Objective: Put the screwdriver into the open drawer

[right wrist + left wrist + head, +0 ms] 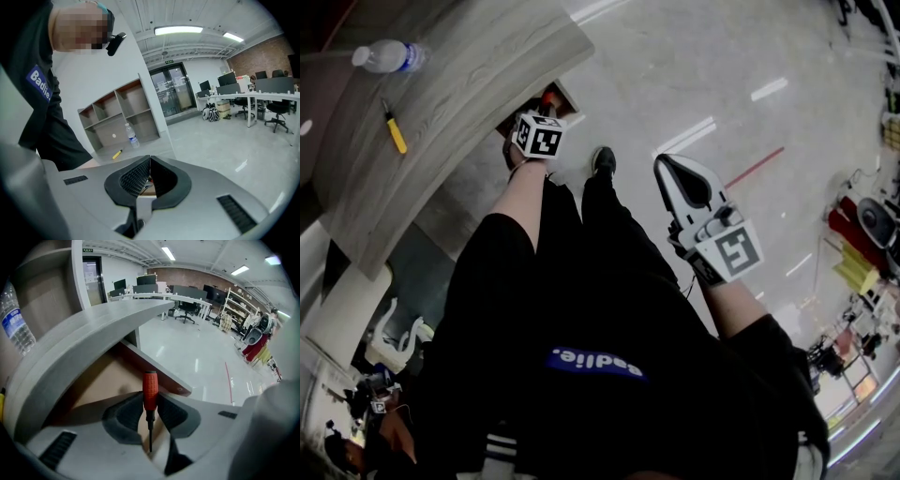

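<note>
A screwdriver (150,389) with a red handle and a thin dark shaft stands between the jaws of my left gripper (150,404), which is shut on the lower handle. Its handle end points away, over the open drawer (105,380), whose brown inside lies just beyond the jaws under the grey desk top. In the head view the red handle (547,97) shows past the left gripper (543,112), above the drawer (568,99). My right gripper (661,162) hangs apart at the right over the floor, jaws shut with nothing in them, as the right gripper view (150,158) shows.
The grey wood desk top (459,94) carries a water bottle (389,56) and a yellow-handled tool (395,132). The person's black-clad legs and a shoe (602,161) stand beside the drawer. An open shelf unit (117,115) stands behind the desk. Shiny floor spreads to the right.
</note>
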Motion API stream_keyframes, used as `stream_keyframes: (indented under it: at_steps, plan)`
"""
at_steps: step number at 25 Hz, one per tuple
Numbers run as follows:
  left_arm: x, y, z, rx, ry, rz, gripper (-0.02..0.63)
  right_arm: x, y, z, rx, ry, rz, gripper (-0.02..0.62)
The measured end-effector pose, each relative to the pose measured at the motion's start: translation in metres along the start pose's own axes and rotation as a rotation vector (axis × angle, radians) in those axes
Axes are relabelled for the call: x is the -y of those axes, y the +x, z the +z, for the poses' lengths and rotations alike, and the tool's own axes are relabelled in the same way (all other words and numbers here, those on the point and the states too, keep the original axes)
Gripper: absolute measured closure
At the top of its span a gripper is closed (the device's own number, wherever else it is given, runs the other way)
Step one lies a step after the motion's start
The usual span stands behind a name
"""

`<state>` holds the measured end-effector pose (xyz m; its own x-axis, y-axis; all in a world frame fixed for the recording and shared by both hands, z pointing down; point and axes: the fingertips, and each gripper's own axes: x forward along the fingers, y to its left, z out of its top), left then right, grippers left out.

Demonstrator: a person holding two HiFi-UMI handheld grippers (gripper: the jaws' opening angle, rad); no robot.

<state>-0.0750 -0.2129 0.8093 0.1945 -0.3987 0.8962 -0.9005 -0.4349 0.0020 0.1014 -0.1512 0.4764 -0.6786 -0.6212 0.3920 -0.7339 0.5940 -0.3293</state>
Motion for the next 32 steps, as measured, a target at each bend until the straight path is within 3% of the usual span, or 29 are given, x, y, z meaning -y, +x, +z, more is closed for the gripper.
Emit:
stream_keyframes:
  at_steps: [8,18,29,32]
  plan:
    - [-0.01,0.026,-0.005,-0.079,-0.039,0.019,0.511,0.019,-0.008,-0.01,-0.023,0.008,-0.053,0.566]
    - [-0.009,0.039,-0.005,-0.132,-0.045,0.048,0.509,0.024,-0.01,-0.013,-0.042,0.008,-0.054,0.566]
    - [-0.017,0.052,-0.022,-0.165,-0.047,0.042,0.503,0.016,-0.002,-0.01,-0.031,0.014,-0.061,0.566]
    - [-0.016,0.049,-0.02,-0.164,-0.05,0.033,0.47,0.014,-0.002,-0.007,-0.023,0.017,-0.063,0.566]
